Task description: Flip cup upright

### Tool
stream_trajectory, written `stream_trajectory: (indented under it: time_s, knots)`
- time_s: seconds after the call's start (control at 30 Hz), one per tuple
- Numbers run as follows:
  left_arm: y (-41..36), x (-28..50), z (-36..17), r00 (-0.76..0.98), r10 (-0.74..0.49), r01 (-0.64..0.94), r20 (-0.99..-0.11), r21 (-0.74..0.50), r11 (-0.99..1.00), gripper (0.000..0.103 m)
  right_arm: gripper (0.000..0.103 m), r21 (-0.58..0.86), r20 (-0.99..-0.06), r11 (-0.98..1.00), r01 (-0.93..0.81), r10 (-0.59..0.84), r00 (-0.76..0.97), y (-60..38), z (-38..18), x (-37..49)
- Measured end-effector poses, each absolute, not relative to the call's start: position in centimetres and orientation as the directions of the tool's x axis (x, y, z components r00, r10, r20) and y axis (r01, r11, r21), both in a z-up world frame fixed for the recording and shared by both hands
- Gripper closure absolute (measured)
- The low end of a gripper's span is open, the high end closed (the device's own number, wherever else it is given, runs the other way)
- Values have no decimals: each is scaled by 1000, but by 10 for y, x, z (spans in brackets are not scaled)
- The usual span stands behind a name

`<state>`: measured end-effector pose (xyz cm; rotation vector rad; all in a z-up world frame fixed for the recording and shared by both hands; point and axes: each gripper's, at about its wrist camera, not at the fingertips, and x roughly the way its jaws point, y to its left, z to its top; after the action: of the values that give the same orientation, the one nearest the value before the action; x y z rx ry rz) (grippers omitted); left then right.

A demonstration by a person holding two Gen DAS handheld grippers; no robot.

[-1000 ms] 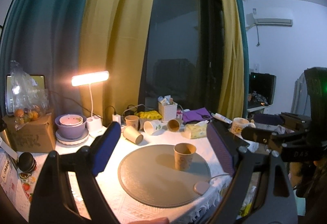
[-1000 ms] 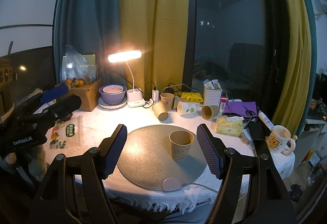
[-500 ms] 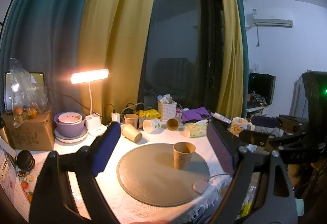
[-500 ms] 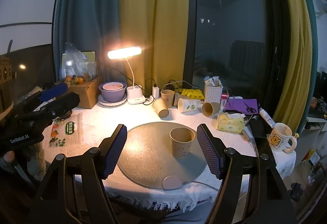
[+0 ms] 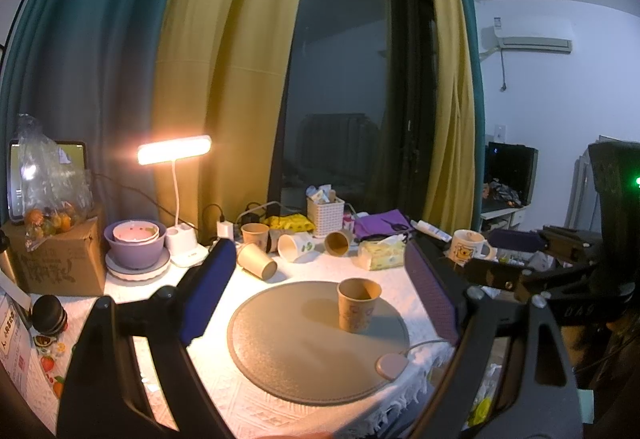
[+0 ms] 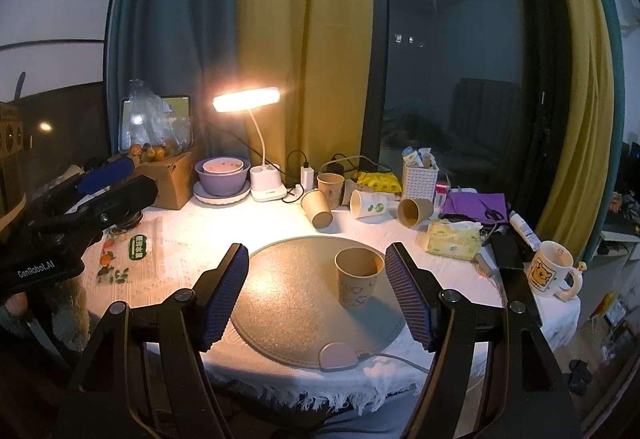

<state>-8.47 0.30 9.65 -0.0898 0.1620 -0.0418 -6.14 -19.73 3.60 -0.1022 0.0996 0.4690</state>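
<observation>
Right wrist view: paper cup [image 6: 357, 283] stands upright on the round mat [image 6: 280, 303].
Right gripper [image 6: 316, 295] and left gripper [image 5: 320, 295] both gape empty; I'd back away without nudging it.

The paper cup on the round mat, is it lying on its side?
No, the paper cup stands upright on the round mat, its open mouth facing up.

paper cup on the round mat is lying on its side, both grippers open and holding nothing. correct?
Not quite. The paper cup stands upright on the round mat, mouth up, as the right wrist view shows. Left gripper and right gripper are indeed open and holding nothing.
</observation>
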Motion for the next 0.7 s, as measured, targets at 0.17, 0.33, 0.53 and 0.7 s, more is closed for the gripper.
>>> stream_trajectory:
  time_s: [0.17, 0.33, 0.53, 0.7]
  knots:
    - [0, -85, 98, 986, -50, 36, -160, -91, 995, 16, 29, -75, -120, 887, -455, 445, 887, -197, 36, -62]
    - [0, -85, 98, 985, -51, 36, -162, -92, 995, 16, 29, -75, -120, 887, -455, 445, 887, -197, 36, -62]
    - [-1, -86, 98, 985, -51, 37, -162, -91, 995, 16, 29, -77, -123, 885, -459, 449, 885, -196, 33, -64]
    - [-2, -86, 98, 985, -52, 37, -163, -91, 995, 16, 29, -76, -123, 885, -458, 448, 886, -196, 34, -62]
